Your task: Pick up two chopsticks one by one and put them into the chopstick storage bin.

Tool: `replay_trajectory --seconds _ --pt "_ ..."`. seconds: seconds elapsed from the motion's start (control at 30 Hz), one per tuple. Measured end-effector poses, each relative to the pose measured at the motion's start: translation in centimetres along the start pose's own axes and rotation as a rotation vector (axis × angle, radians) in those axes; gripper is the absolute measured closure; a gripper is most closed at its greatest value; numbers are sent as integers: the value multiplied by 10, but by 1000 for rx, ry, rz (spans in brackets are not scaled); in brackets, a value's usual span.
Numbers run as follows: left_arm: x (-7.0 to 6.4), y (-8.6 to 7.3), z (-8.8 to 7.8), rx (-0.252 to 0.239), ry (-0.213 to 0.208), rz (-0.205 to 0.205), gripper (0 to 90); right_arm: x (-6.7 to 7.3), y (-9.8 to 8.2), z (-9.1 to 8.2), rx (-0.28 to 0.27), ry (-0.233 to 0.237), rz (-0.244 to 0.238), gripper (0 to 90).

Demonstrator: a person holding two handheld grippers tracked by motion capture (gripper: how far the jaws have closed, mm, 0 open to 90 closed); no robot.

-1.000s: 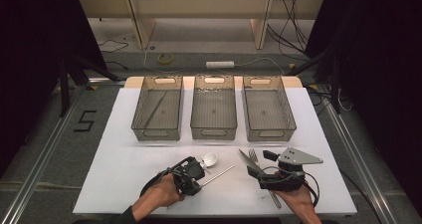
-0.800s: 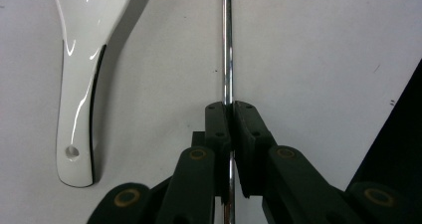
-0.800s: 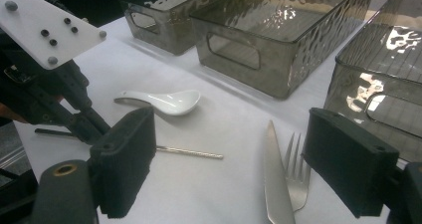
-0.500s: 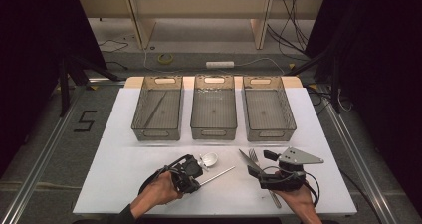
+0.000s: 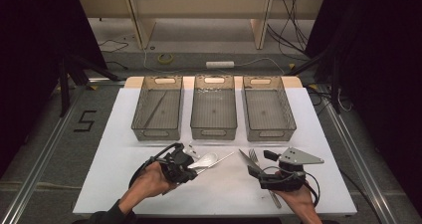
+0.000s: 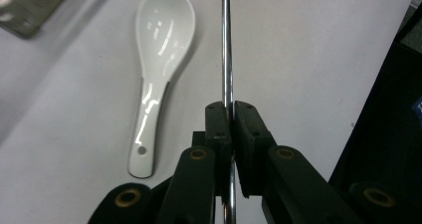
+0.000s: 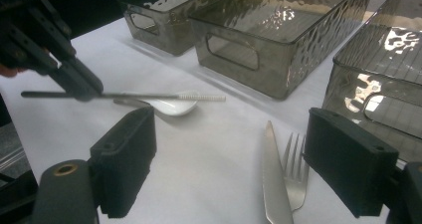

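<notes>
The high view looks forward and down on the worktop [image 5: 124, 134]; both gripper views sit low and close, sharing the white spoon [image 6: 159, 59].

Three smoked-plastic bins [image 5: 214, 112] in a row on white table [image 5: 318, 134]; white ceramic spoon [image 6: 157, 69], knife [image 7: 274, 179], fork [image 7: 294, 171] lying flat.

- Spoon [image 6: 158, 50]: glossy white.
- Chopstick [image 6: 226, 50]: shiny silver.
- Grippers [image 6: 232, 115] [image 7: 229, 169]: black, brass-coloured rivets.
- Bins [image 5: 214, 130]: smoky grey, rippled texture.
- Table [image 5: 224, 189]: plain white.
- Knife [image 7: 274, 184] and fork [image 7: 294, 174]: silver.
</notes>
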State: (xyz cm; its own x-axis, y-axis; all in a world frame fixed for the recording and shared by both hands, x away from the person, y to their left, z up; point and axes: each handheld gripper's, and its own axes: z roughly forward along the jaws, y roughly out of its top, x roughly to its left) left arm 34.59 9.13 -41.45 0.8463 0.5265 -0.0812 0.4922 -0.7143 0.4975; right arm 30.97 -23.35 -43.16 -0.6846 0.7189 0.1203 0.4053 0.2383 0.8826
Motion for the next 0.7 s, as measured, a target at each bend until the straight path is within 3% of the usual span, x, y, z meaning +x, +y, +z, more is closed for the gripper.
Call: replay_trajectory --seconds 0.4,0.57,0.7 --pt "31 7 -51 -160 95 -78 851 0 0 1 -1 -2 5 215" --pt "48 10 -60 -202 139 -114 851 0 -1 1 3 -3 6 215" --pt "62 10 -62 -209 160 -143 851 -1 -1 1 3 -2 6 215"
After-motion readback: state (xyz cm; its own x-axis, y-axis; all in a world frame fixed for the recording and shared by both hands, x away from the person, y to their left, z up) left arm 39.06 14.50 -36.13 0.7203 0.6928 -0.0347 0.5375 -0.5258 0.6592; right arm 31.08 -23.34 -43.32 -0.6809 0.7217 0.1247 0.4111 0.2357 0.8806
